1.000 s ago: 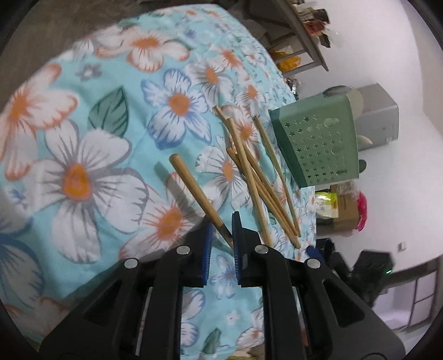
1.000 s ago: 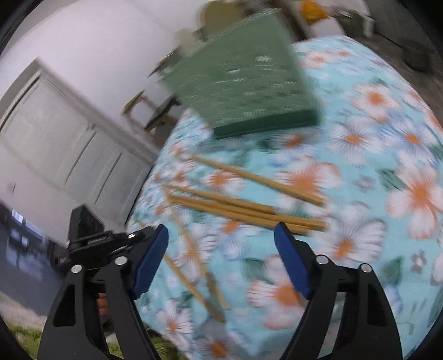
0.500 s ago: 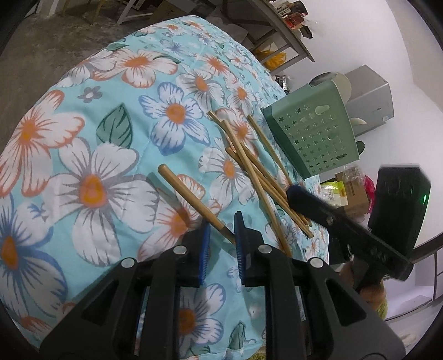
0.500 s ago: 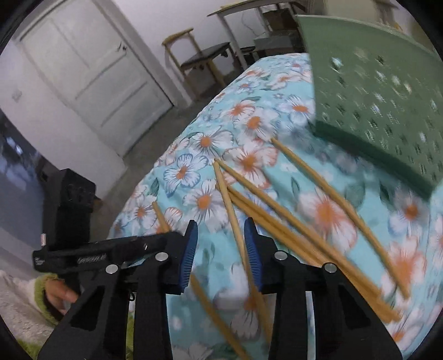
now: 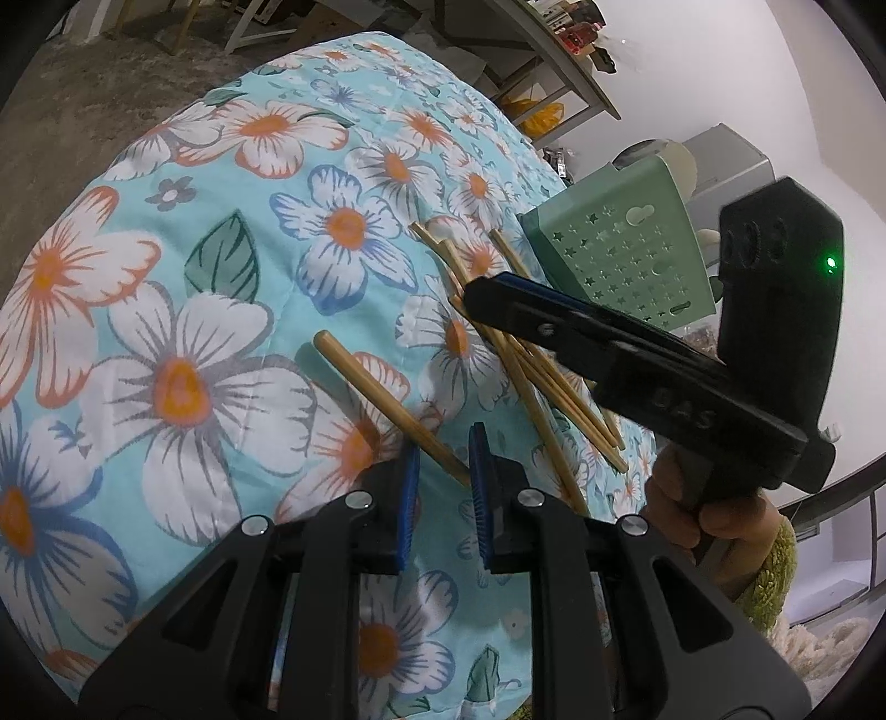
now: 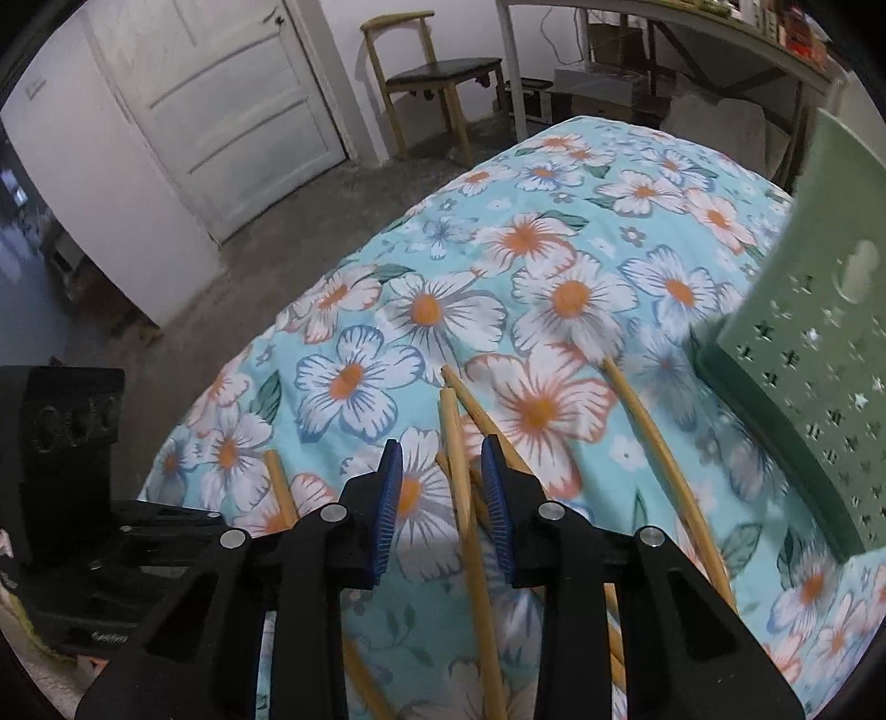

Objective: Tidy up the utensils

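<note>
Left gripper nearly closed on lone chopstick tip, right gripper jaws just closing around chopstick in pile beside green holder, contact unclear

You see a floral tablecloth, turquoise with white, orange-centred flowers; behind it a bare concrete floor; a white panelled door in the back wall; just right of it a wooden chair with a dark seat; a long workbench beyond the chair; a grey cabinet.
</note>
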Demonstrator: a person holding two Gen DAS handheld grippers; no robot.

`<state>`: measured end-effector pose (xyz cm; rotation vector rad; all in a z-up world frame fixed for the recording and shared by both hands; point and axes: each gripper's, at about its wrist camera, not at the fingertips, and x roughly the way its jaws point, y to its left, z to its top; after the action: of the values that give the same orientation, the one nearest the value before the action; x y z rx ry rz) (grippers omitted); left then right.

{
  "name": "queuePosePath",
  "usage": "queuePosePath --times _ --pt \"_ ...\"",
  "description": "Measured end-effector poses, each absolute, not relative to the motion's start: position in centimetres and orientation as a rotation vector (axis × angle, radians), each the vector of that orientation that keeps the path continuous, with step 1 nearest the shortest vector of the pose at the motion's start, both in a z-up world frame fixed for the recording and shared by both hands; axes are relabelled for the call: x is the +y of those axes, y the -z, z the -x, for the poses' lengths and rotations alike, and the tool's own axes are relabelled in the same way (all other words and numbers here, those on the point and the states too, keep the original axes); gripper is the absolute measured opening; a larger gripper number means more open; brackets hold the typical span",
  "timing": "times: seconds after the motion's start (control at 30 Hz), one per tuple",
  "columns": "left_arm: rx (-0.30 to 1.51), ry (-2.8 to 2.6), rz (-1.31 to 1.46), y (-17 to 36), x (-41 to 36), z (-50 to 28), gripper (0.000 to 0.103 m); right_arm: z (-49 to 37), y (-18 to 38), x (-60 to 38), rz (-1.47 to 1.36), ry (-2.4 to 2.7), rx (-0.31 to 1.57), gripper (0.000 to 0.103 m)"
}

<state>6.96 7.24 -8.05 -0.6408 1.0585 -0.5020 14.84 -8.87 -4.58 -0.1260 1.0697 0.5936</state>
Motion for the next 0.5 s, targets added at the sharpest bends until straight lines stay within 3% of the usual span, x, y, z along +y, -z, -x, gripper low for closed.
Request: queuePosePath --times 0.2,0.5 --pt "1.058 0.503 0.640 8.03 7.20 -6.96 0.017 -14.86 5.08 -8.26 0.154 -0.587 1.072 0.010" --pt "1.057 0.502 0.639 8.02 7.17 -6.90 0.017 -15.04 4.88 -8.25 0.149 -0.592 1.064 0.008"
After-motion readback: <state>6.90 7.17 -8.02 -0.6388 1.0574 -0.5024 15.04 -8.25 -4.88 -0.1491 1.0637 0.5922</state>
